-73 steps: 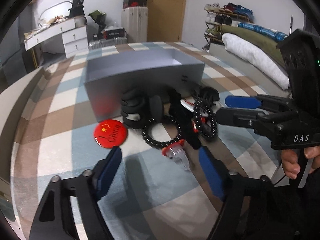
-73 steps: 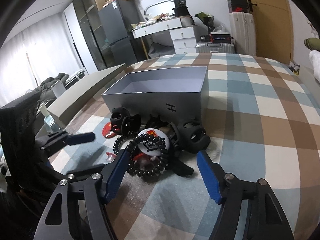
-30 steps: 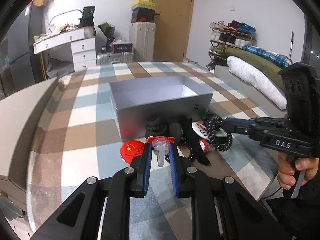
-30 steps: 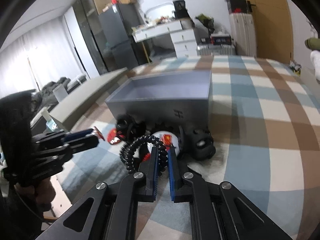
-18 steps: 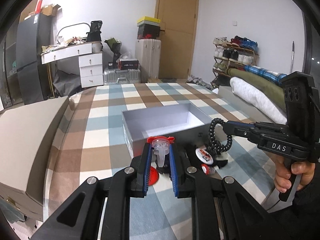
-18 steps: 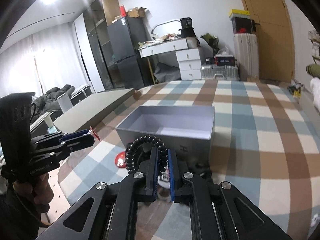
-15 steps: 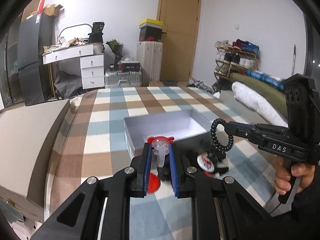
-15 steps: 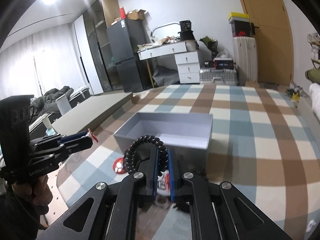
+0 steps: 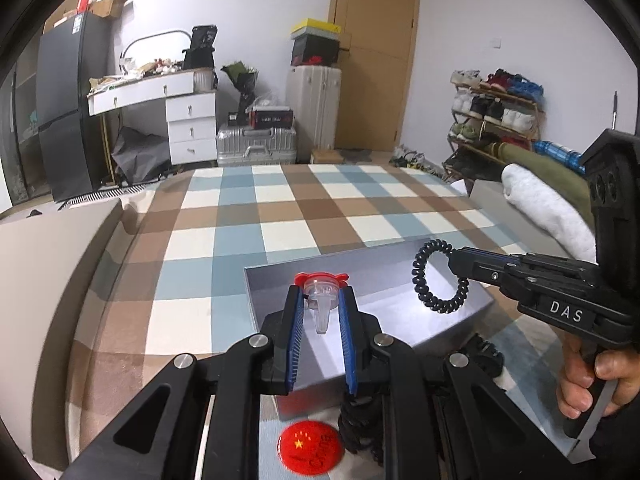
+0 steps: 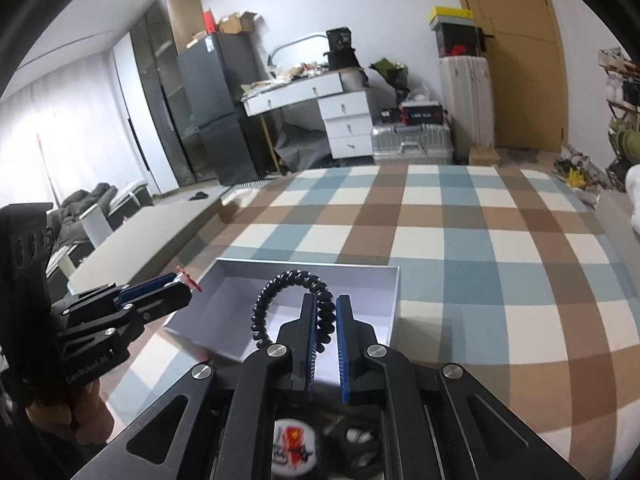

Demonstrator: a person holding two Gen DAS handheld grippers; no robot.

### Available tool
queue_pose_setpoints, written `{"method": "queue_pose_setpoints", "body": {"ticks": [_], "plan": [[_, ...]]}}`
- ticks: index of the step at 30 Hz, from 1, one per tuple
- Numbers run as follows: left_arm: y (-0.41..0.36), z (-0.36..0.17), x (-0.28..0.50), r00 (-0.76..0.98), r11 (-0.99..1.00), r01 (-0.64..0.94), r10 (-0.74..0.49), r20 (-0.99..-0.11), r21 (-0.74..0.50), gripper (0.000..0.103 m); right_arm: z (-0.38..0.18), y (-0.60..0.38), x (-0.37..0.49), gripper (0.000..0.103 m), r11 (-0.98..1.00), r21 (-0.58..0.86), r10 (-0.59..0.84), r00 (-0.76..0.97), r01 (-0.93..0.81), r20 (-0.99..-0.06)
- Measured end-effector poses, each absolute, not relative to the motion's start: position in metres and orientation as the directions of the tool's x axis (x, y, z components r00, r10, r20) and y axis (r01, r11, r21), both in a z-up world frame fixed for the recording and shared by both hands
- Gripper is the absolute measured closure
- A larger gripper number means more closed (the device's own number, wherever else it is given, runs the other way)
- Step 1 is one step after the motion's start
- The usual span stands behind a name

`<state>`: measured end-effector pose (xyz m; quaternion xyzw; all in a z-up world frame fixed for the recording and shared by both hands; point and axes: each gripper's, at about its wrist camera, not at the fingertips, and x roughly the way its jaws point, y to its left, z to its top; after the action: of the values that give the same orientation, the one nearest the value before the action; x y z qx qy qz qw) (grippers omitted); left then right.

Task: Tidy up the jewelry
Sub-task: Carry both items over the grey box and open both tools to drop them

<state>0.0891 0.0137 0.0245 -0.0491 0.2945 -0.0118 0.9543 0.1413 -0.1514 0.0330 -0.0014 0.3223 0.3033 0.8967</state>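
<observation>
looking along the left gripper (image 9: pixel 320 316), a small clear clip with a red top (image 9: pixel 321 297) is seen clenched between the blue pads, held above the near left corner of the open grey box (image 9: pixel 460 320). the box rests on a checked cloth (image 9: pixel 256 216) that covers the surface. the right gripper (image 9: pixel 454 258) is seen from the side, with a black coiled hair tie (image 9: pixel 438 276) hanging from its tip over the right half of the box. a red round badge (image 9: pixel 311 452) lies on the cloth against the near wall of the box, and dark items beside it are partly hidden by the gripper frame.

from the right wrist view, the right gripper (image 10: pixel 326 320) is seen closed on the black coiled hair tie (image 10: pixel 294 304), which is pinched at one side so that the rest of the loop arches up and to the left. it is held above the near edge of the grey box (image 10: pixel 394 304), whose inside looks bare. the left gripper (image 10: pixel 182 280) is seen at the left, level with the box's left wall, its red-topped clip barely visible. a white badge (image 10: pixel 294 450) lies blurred below the frame.

it is judged that both pieces could miss. the clip is held close to the left wall and could fall outside if released there. the springy tie could catch on a pad or bounce off the rim, and the two grippers could be knocked together over the box.
</observation>
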Motion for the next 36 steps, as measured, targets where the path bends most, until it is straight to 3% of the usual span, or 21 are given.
{"method": "queue_pose_setpoints", "body": {"ticks": [12,36], "plan": [[0.009,0.012,0.102,0.783,0.995,-0.025,-0.037,-0.621,-0.091,0.090,0.019,-0.136,0.152,0.095,0.815,0.127,0.508,0.590,-0.566,-0.628],[-0.004,0.010,0.107,0.759,0.997,0.003,-0.056,-0.649,-0.082,0.090,0.013,-0.133,0.153,0.093,0.805,0.120,0.500,0.556,-0.581,-0.664]]}}
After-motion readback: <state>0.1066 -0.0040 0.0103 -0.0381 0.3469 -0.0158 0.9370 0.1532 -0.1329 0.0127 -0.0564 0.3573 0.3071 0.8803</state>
